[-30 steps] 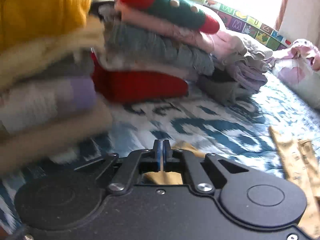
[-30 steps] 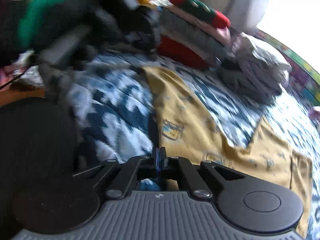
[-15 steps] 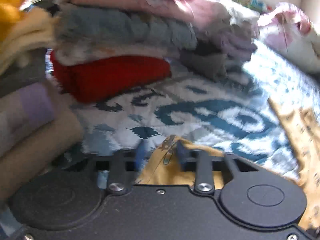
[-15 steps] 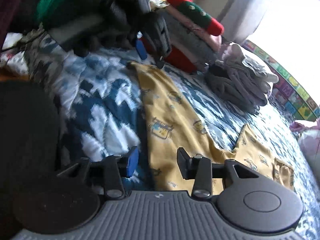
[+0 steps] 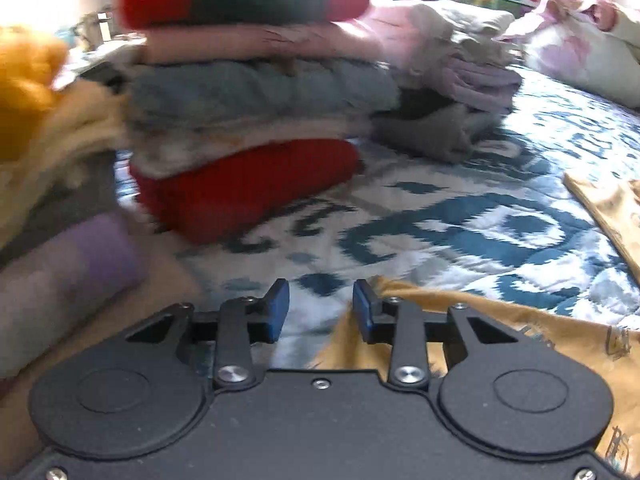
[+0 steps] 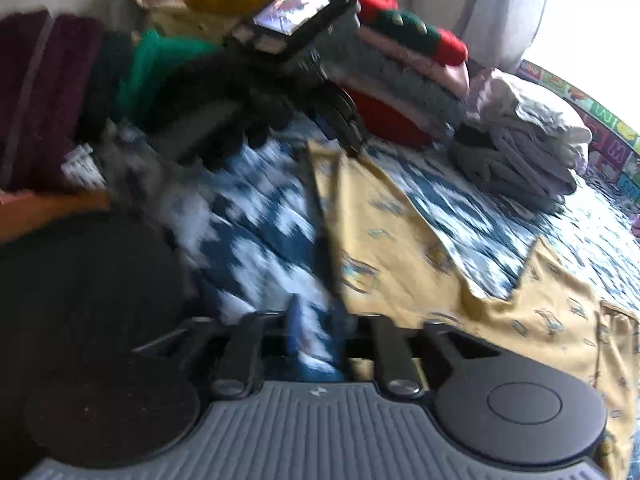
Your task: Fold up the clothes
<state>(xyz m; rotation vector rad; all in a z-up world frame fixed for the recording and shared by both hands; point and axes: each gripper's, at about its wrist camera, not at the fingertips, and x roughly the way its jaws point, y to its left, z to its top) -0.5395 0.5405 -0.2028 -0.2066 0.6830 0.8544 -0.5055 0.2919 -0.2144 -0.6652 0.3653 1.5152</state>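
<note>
The yellow garment [image 6: 400, 240] is spread on the patterned bedspread [image 5: 460, 236], its long axis running between the grippers. Both the left gripper [image 5: 320, 306] and right gripper [image 6: 320, 332] have just been opening; nothing is pinched, each released corner lying beside the jaws.

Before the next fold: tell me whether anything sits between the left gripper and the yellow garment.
Nothing visible does. The left gripper is open, and the yellow garment lies right at one finger, on the blue-and-white bedspread; only bedspread shows between the fingers.

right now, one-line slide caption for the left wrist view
Open left gripper at the edge of the yellow garment on the blue patterned bedspread, folded clothes stack behind.
</note>
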